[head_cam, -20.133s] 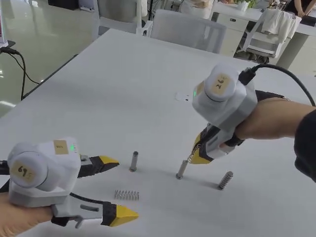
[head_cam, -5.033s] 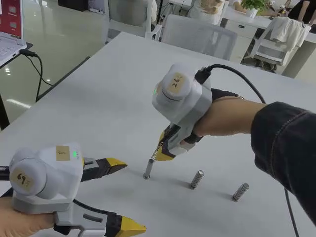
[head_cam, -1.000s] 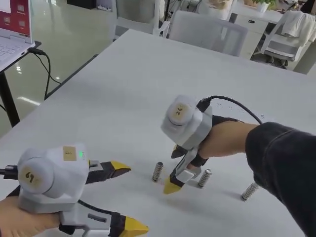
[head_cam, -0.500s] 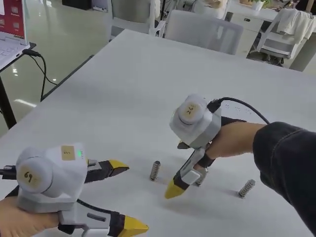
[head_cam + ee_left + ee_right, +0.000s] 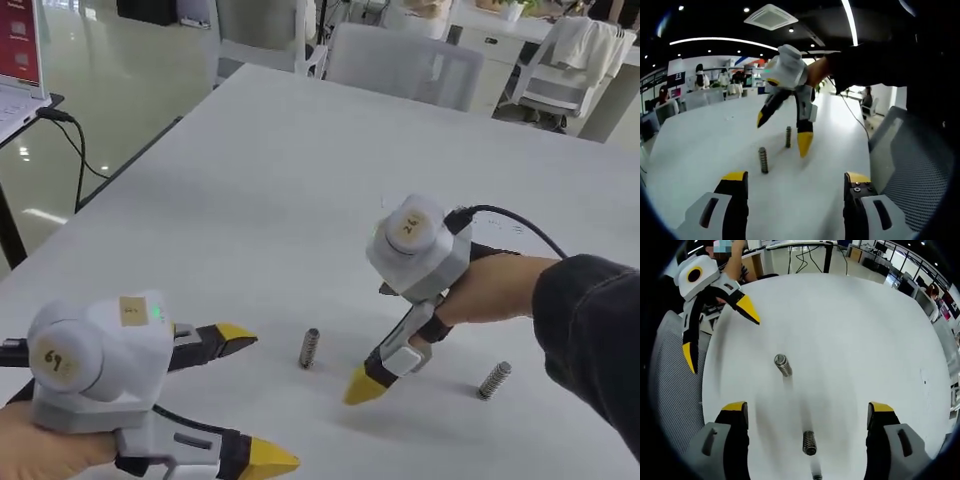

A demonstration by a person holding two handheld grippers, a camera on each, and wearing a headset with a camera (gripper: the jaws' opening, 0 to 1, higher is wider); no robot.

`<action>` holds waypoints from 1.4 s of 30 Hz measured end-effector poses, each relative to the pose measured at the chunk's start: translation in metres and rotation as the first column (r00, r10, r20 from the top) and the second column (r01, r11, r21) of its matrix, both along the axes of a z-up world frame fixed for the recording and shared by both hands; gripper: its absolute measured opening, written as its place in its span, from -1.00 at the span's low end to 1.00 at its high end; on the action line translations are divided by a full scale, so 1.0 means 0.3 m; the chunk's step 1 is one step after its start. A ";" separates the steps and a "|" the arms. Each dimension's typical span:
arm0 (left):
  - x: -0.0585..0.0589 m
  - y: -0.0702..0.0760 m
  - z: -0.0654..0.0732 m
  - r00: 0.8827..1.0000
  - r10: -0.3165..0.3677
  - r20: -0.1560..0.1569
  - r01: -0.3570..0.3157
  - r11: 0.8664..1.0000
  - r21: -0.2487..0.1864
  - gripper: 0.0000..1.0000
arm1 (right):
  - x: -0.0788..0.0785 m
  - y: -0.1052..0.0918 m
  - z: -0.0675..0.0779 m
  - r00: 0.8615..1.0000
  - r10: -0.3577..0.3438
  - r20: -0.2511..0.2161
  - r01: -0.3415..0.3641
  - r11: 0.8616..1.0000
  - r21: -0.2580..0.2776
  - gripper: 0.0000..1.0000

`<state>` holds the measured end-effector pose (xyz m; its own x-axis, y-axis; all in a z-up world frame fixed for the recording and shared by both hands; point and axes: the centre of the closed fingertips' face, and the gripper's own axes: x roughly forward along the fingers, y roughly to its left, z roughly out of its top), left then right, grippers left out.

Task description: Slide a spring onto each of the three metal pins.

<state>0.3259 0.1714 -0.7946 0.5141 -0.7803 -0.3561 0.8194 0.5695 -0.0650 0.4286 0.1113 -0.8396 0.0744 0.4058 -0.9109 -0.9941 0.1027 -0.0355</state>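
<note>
Right gripper (image 5: pixel 807 409): jaws spread wide, nothing between them, lower tip close over the table (image 5: pixel 250 180), and the middle spring (image 5: pixel 809 442) stands right in front of it. Left gripper (image 5: pixel 255 398) is spread and empty too, low at the near edge, well apart from the row. Left spring (image 5: pixel 309 348) is upright, right spring (image 5: pixel 493 380) stands with a slight lean, each coil hiding its pin. All three pins look dressed, so I'd call the sliding done. Next, by my reckoning: lift the right gripper up and away without brushing the middle spring beside it. The right gripper's cable (image 5: pixel 510 222) trails behind the hand, and a chair (image 5: pixel 400 60) waits at the far side.
</note>
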 end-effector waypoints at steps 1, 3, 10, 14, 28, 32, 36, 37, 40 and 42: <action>0.000 0.000 0.001 1.000 0.001 0.000 -0.001 1.000 -0.001 0.48 | 0.003 -0.003 0.002 1.000 -0.004 0.001 0.004 1.000 0.005 0.99; 0.000 0.001 0.002 1.000 0.001 0.001 -0.001 1.000 0.000 0.48 | 0.008 -0.019 0.006 1.000 -0.018 0.000 0.018 1.000 0.010 0.99; 0.000 0.000 0.004 1.000 -0.001 0.001 0.001 1.000 0.005 0.49 | 0.037 -0.080 0.018 0.997 -0.074 0.013 0.074 0.997 0.038 0.99; 0.002 -0.002 0.005 1.000 -0.002 0.000 0.002 1.000 0.006 0.49 | 0.048 -0.115 0.022 0.994 -0.110 0.015 0.109 0.993 0.050 0.99; 0.006 -0.007 0.011 1.000 -0.007 0.002 0.007 1.000 0.014 0.49 | 0.073 -0.234 0.042 0.970 -0.243 0.016 0.240 0.963 0.121 0.99; 0.005 -0.009 0.012 1.000 -0.008 0.002 0.008 1.000 0.016 0.49 | 0.073 -0.265 0.044 0.960 -0.279 0.018 0.274 0.951 0.143 0.99; 0.005 -0.012 0.014 1.000 -0.010 0.003 0.010 1.000 0.019 0.49 | 0.064 -0.297 0.038 0.951 -0.310 0.011 0.305 0.940 0.156 0.99; 0.006 -0.013 0.015 1.000 -0.010 0.004 0.010 1.000 0.020 0.49 | 0.060 -0.307 0.035 0.946 -0.323 0.005 0.318 0.934 0.162 0.99; 0.007 -0.015 0.019 1.000 -0.011 0.006 0.011 1.000 0.021 0.49 | 0.051 -0.329 0.033 0.939 -0.345 0.004 0.339 0.924 0.176 0.99; 0.007 -0.018 0.020 1.000 -0.011 0.006 0.011 1.000 0.021 0.49 | 0.046 -0.344 0.031 0.932 -0.363 0.000 0.357 0.915 0.189 0.99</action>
